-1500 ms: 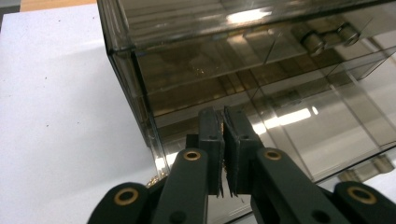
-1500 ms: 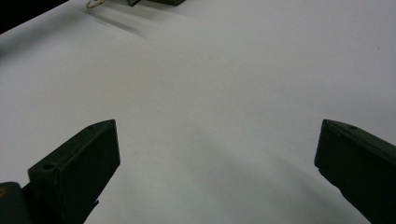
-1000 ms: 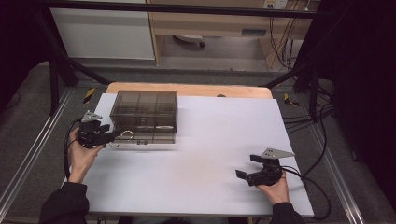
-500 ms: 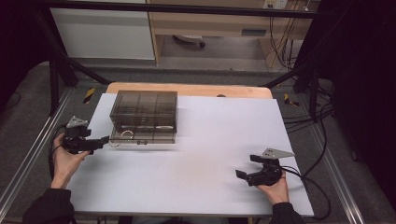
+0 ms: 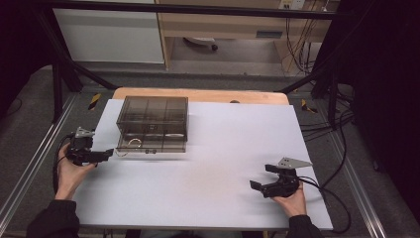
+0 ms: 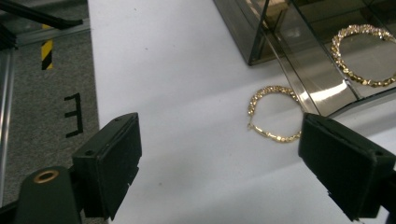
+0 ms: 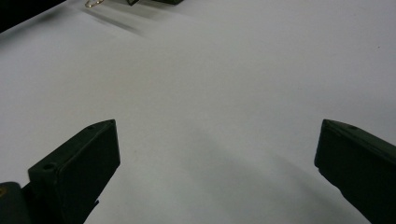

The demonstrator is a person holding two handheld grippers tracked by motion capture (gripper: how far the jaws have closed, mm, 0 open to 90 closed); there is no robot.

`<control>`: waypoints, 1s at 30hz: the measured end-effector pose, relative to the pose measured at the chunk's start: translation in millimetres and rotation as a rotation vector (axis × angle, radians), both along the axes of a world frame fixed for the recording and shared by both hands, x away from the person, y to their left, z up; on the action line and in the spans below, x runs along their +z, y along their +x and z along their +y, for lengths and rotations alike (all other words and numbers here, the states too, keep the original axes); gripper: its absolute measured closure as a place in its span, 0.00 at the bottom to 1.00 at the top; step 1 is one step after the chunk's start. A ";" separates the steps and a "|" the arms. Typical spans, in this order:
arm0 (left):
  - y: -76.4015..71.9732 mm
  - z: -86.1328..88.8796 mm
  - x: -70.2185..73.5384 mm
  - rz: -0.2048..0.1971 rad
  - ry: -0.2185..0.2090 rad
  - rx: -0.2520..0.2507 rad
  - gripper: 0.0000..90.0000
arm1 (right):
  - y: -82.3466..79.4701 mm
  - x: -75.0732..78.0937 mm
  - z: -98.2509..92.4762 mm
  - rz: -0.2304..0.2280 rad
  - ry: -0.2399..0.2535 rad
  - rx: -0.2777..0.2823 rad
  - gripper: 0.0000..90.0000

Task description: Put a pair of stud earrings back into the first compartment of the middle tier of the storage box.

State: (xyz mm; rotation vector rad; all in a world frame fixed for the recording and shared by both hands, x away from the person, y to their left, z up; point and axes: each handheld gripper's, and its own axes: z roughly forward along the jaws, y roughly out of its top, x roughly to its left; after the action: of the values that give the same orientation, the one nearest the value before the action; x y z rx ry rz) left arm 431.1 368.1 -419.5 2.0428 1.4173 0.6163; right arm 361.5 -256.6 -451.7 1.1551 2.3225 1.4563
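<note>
White paper covers the desk (image 5: 208, 173), and only a strip of wood shows at the far edge. A smoky see-through box (image 5: 153, 124) sits near the far left corner of the desk. Its dark walls make the little rooms inside hard to see. In the left gripper view the box is cut off at the top and right.

The left gripper (image 5: 106, 154) is at the left edge of the desk. Its jaws have just been opening, they stand wide apart now and hold nothing. The right gripper (image 5: 261, 177) rests near the front right corner, jaws wide and empty too.

One gold hoop earring (image 6: 274, 113) lies flat on the paper, just beside the box's front left corner. A second hoop (image 6: 366, 55) lies inside the box, partly cut off.
</note>
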 end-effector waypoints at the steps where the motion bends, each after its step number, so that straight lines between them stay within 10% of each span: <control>1: 1.4 -2.0 -2.6 -0.004 0.005 0.005 0.16 | 0.0 0.0 0.0 0.000 0.001 0.000 0.01; 30: 23.1 -23.9 -22.2 0.005 -0.034 -0.011 0.81 | 0.5 -0.5 0.1 0.000 -0.002 0.004 0.01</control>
State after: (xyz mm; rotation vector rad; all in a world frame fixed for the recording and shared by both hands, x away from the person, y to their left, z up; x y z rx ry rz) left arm 454.2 344.2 -441.7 2.0262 1.4087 0.5792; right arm 362.0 -256.5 -452.1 1.1504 2.3276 1.4552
